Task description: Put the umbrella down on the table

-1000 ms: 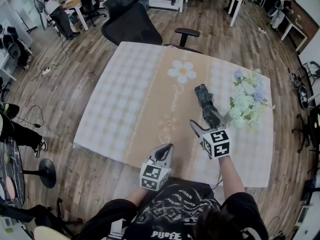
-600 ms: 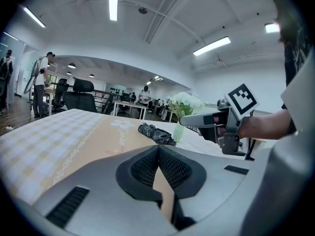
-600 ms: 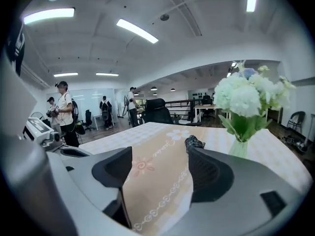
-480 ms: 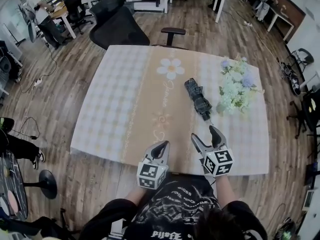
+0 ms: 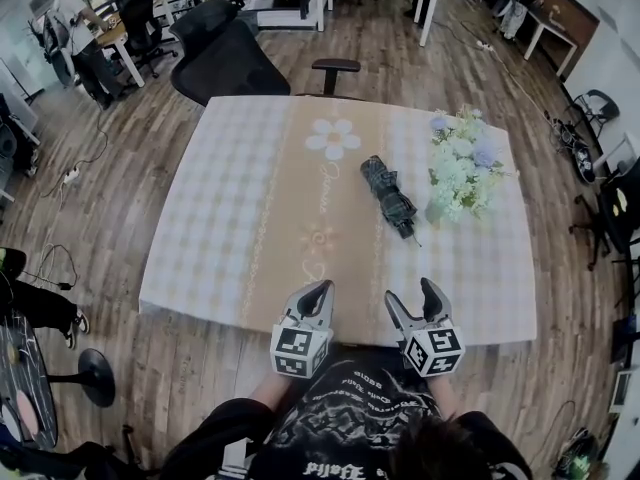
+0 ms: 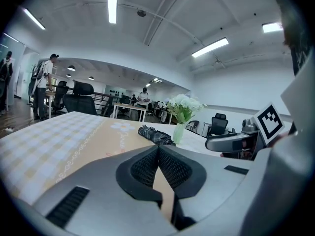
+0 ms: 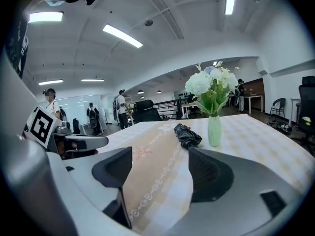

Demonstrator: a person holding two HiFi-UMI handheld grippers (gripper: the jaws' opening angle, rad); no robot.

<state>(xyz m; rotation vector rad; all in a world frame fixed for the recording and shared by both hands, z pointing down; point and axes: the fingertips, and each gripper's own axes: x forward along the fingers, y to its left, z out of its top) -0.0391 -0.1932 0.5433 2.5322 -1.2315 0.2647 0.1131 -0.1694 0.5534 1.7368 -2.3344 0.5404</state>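
Note:
The folded dark umbrella [image 5: 388,196] lies flat on the checked tablecloth, right of the table's middle, with neither gripper touching it. It also shows in the left gripper view [image 6: 156,134] and the right gripper view [image 7: 187,134]. My left gripper [image 5: 318,290] hovers at the table's near edge, its jaws closed together [image 6: 158,149] on nothing. My right gripper [image 5: 411,294] is beside it at the near edge, jaws spread and empty [image 7: 160,156], well short of the umbrella.
A green vase of white and blue flowers [image 5: 455,168] stands just right of the umbrella. The table [image 5: 230,218] has a beige runner with a daisy print. A black office chair [image 5: 225,53] stands beyond the far edge. People and desks are farther off.
The right gripper, at the umbrella's handle end a second ago, has drawn back to the near edge and is apart from it. The umbrella stays on the table. The left gripper barely moved.

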